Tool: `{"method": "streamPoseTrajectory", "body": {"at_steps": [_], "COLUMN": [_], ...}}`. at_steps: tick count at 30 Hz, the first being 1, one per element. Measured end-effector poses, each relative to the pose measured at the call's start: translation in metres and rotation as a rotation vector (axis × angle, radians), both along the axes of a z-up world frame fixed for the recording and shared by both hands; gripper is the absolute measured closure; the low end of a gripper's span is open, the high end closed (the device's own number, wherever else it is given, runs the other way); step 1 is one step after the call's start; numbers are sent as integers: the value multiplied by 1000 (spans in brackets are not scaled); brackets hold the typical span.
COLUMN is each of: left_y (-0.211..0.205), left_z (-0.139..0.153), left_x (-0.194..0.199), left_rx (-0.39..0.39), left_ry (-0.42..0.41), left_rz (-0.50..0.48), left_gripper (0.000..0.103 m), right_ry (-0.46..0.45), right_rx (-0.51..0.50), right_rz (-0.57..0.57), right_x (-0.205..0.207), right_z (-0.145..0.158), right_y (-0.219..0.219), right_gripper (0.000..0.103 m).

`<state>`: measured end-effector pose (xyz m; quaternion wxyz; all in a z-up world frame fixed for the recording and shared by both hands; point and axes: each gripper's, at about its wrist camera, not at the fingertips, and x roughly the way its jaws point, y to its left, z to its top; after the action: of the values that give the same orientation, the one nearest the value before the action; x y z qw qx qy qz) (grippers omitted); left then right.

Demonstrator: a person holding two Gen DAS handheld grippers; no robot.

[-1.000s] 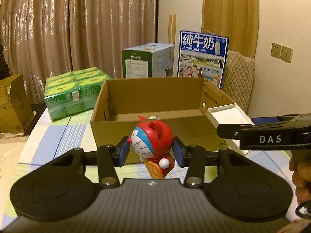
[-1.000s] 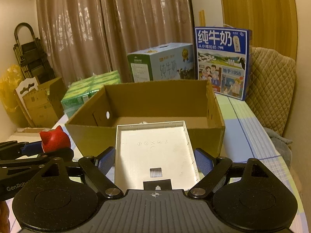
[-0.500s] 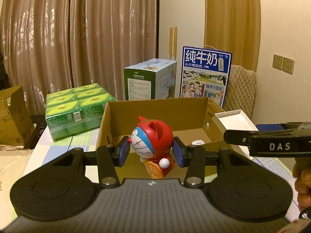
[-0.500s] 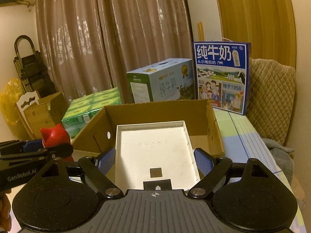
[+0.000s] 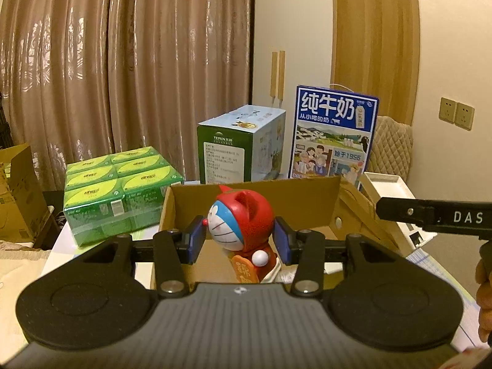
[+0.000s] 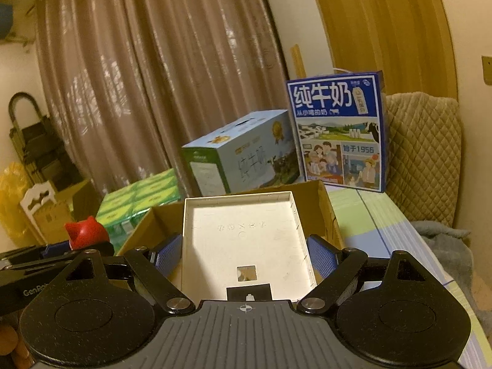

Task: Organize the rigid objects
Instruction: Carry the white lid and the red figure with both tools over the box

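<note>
Left gripper [image 5: 240, 241] clamps Doraemon figure [image 5: 241, 226] above cardboard box [image 5: 310, 200]; right gripper [image 6: 244, 255] pinches white tray [image 6: 243, 240] over same box. Both items carried, neither released yet; something pale already inside, unclear what.

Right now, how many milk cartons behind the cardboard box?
2. The green-and-blue milk carton sits behind the cardboard box; the blue milk carton stands upright to its right. More may be hidden.

red-hooded blue figurine [image 5: 241, 221], white tray [image 6: 246, 243]
</note>
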<state>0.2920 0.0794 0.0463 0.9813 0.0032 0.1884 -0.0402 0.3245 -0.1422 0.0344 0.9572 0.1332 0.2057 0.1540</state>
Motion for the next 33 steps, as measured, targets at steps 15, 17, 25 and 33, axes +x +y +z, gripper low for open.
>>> {"method": "streamPoseTrajectory", "body": {"at_steps": [15, 17, 25, 33], "left_y": [17, 17, 16, 10], "left_z": [-36, -41, -61, -71], "left_x": [79, 85, 97, 103], "left_rx": [24, 11, -14, -3], "left_ry": [92, 111, 168, 200], "left_rz": [1, -4, -16, -23], "left_gripper": [61, 61, 61, 61], "right_ry": [92, 106, 144, 163], "right_rx": [-59, -63, -93, -88], "right_rz": [-26, -24, -33, -28], "right_x": [82, 89, 101, 102], "right_z": [-39, -46, -61, -65], "right_y": [20, 23, 26, 25], "right_gripper": [19, 19, 19, 19]}}
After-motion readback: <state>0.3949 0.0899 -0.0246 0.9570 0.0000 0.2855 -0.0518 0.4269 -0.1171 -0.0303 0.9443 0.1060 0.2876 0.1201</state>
